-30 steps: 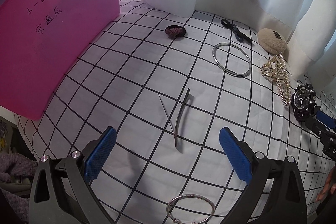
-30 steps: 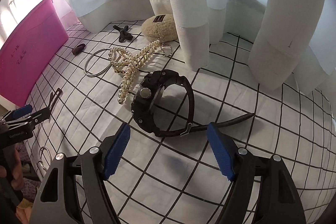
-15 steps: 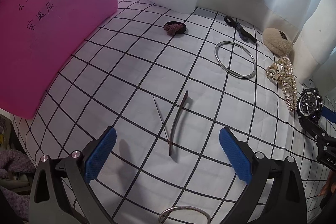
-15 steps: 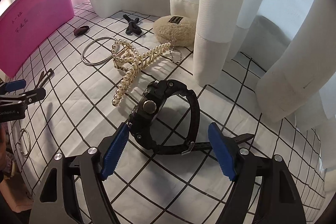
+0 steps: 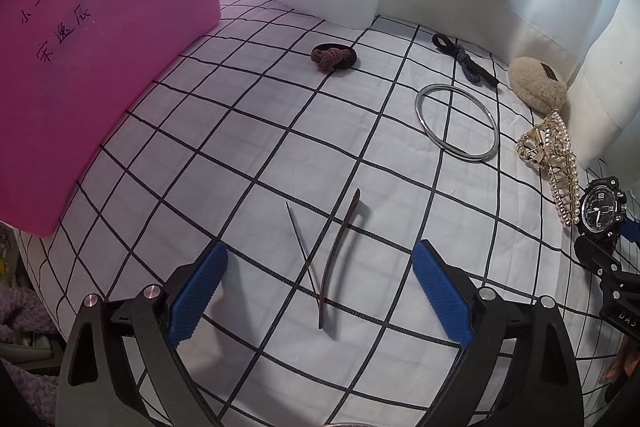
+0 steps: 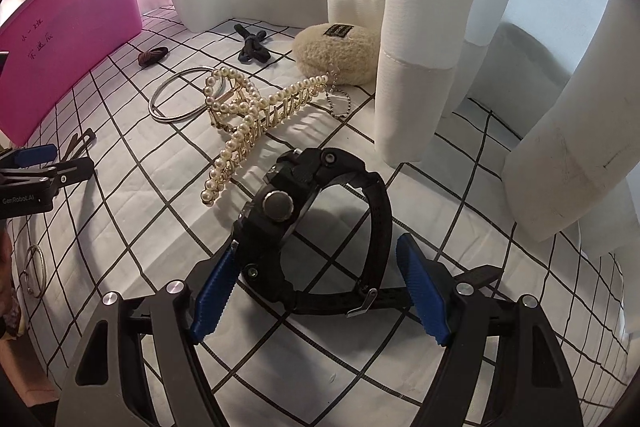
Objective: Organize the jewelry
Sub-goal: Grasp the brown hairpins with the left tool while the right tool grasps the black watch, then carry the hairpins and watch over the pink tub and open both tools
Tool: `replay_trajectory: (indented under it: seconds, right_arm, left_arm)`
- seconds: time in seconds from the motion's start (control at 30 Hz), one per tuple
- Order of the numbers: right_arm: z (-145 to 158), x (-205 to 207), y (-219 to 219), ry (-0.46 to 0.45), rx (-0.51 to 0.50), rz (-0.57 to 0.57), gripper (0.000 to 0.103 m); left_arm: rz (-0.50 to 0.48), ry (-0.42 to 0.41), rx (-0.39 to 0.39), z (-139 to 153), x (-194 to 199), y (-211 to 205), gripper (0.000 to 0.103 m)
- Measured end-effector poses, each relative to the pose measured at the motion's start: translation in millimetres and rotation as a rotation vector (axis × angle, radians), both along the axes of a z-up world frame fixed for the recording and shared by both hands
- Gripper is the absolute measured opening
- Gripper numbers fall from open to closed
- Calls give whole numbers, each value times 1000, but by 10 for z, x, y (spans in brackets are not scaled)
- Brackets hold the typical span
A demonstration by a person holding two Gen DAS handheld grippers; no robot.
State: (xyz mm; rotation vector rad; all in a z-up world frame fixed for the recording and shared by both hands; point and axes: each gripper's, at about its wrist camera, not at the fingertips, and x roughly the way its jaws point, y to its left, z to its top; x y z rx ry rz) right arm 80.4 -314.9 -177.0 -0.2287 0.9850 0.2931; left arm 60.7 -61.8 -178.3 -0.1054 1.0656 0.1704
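My left gripper [image 5: 320,283] is open, its blue pads on either side of a thin brown hair clip [image 5: 338,255] lying on the checked cloth. My right gripper [image 6: 318,287] is open around a black watch [image 6: 304,223] that stands on its side; the watch also shows in the left wrist view [image 5: 600,215]. A pearl hair claw [image 6: 248,119] lies just beyond the watch. A large silver bangle [image 5: 456,123], a maroon hair tie [image 5: 332,57] and a dark knotted hair tie [image 5: 464,61] lie farther back.
A pink plastic bin [image 5: 80,67] with handwriting stands at the left. A beige fluffy pouch [image 6: 340,53] sits by the white curtains [image 6: 420,27] along the back and right. A small silver ring [image 6: 34,267] lies near the cloth's left edge.
Both grippers moved forward and lower. The left now straddles the hair clip; the right closed in until its pads flank the watch. The jaws stayed open.
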Motion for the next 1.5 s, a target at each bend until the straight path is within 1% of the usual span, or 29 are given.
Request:
replay_trajectory:
  seconds: [0.03, 0.1, 0.13, 0.2, 0.33, 0.5, 0.63, 0.8, 0.97, 1.07, 1.17, 1.3, 1.5]
  right_arm:
    - [1, -13, -1, -5, 1, -2, 73]
    - [10, -36, -5, -9, 14, 2, 68]
    - [14, -43, -2, -9, 21, 4, 64]
    - [13, -47, 29, -15, 17, -4, 64]
    - [14, -56, 29, -19, 38, -29, 63]
    - [38, -103, -9, -24, 71, -58, 63]
    - [107, -186, -58, -23, 107, -84, 62]
    - [263, -304, -97, -38, 127, -115, 62]
    - [505, -379, -78, -69, 140, -157, 62]
    - [703, -430, -41, -91, 147, -175, 62]
    - [920, -497, 40, -118, 142, -180, 62]
    - [1206, -569, 188, -153, 134, -182, 62]
    - [1614, -611, 509, -205, 155, -167, 62]
  left_arm:
    - [-4, -8, 2, 14, -22, -6, 81]
    - [-18, -18, 3, 45, -55, -26, 61]
    - [-27, -23, 1, 62, -70, -35, 54]
    - [-37, -27, -3, 83, -83, -42, 17]
    - [-31, -19, -34, 86, -110, -4, 14]
    - [-49, 5, -53, 117, -193, 39, 13]
    - [-73, -14, -58, 251, -281, 48, 13]
    - [-108, -32, -64, 447, -338, 22, 13]
    - [-163, -67, -59, 688, -383, -6, 13]
    - [-174, -78, -76, 821, -391, 37, 13]
    - [-182, -93, -92, 968, -389, 118, 13]
    - [-185, -116, -90, 1213, -376, 269, 14]
    - [-198, -190, -106, 1629, -400, 569, 14]
